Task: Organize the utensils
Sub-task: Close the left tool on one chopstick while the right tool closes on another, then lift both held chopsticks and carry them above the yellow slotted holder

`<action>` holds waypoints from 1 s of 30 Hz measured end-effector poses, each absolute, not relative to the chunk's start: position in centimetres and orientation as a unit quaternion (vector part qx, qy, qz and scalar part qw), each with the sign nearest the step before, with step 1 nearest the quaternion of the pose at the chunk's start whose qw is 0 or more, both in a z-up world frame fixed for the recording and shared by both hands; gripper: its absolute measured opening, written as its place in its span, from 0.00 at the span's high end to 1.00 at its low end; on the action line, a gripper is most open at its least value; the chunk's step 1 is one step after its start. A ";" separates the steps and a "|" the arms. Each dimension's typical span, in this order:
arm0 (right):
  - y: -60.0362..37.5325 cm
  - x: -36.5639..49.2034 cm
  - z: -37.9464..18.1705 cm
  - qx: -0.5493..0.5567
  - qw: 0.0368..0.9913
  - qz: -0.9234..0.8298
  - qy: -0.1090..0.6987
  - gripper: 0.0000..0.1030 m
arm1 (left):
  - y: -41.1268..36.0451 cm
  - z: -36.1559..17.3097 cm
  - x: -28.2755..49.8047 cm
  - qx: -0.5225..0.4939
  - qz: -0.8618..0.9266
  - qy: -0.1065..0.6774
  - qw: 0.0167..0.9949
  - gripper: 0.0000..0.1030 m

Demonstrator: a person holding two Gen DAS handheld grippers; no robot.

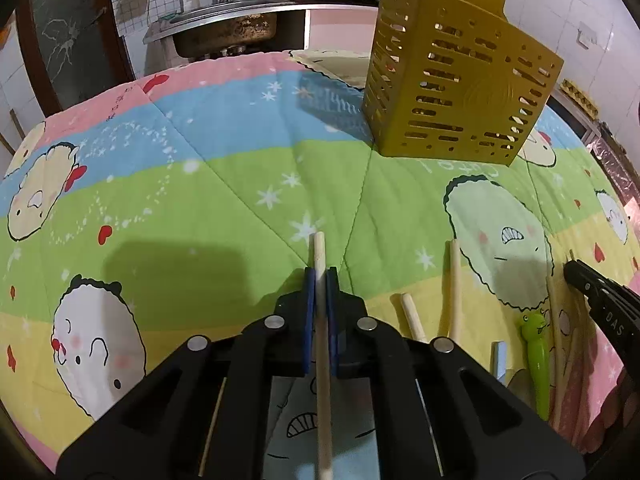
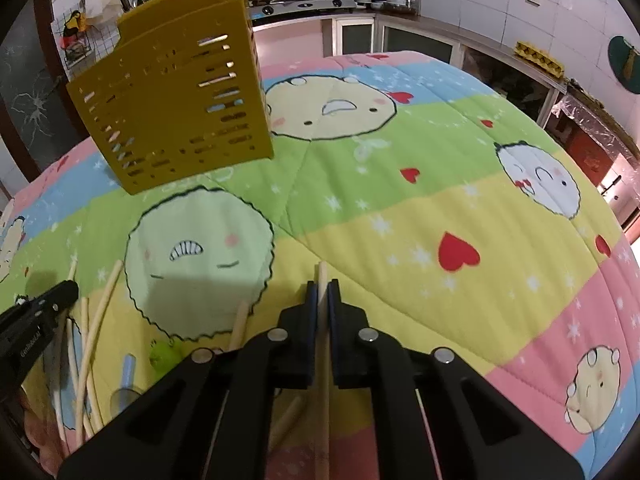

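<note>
Each gripper has a chopstick pinched between its blue pads. The left gripper (image 1: 320, 276) is closed down to the width of its stick (image 1: 320, 252), which runs lengthwise through the pads and pokes out a short way toward 12 o'clock. The right gripper (image 2: 322, 290) is closed the same way on a second stick (image 2: 322, 276), with only a stub showing past the tips.

The yellow slotted holder (image 1: 460, 92) stands upright on the quilt (image 1: 200, 200), at about 1 o'clock from the left gripper and 11 o'clock from the right one, well apart from both. Its open top is not visible from either view, so which compartment is free cannot be told.

The step in hand looks like carrying the sticks to the holder. To do it well, raise each stick above the holder's rim, tip it toward vertical, and lower the end inside before letting the pads part. One hand at a time seems wiser, since both would converge on the same opening. The holder looks light and may tip if a stick knocks its wall.

The quilt between the grippers and the holder is bare, so the path is open. The clutter sits low between the two hands: loose sticks (image 1: 455, 280), a green toy-headed utensil (image 1: 538, 356) and a metal piece (image 2: 128, 372). The quilt falls away at its far edge toward the counter (image 1: 256, 10).
</note>
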State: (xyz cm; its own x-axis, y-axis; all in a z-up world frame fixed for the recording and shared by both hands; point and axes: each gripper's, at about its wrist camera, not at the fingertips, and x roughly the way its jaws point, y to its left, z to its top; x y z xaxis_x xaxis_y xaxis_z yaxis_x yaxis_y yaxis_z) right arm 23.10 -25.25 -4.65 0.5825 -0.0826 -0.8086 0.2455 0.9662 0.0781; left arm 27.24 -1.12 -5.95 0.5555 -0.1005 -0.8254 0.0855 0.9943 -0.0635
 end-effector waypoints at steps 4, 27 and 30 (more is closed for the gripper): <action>-25.2 22.8 -4.0 0.096 0.892 -0.081 0.435 0.94 | -0.9 -5.5 27.1 -0.017 -0.055 0.465 0.884 0.96; -26.5 18.3 3.7 0.108 0.952 -0.036 0.284 0.94 | -0.6 2.9 21.1 -0.023 -0.080 0.316 0.945 0.96; -26.4 17.5 4.6 0.102 0.960 -0.037 0.260 0.94 | -0.4 3.5 20.5 -0.027 -0.084 0.306 0.948 0.96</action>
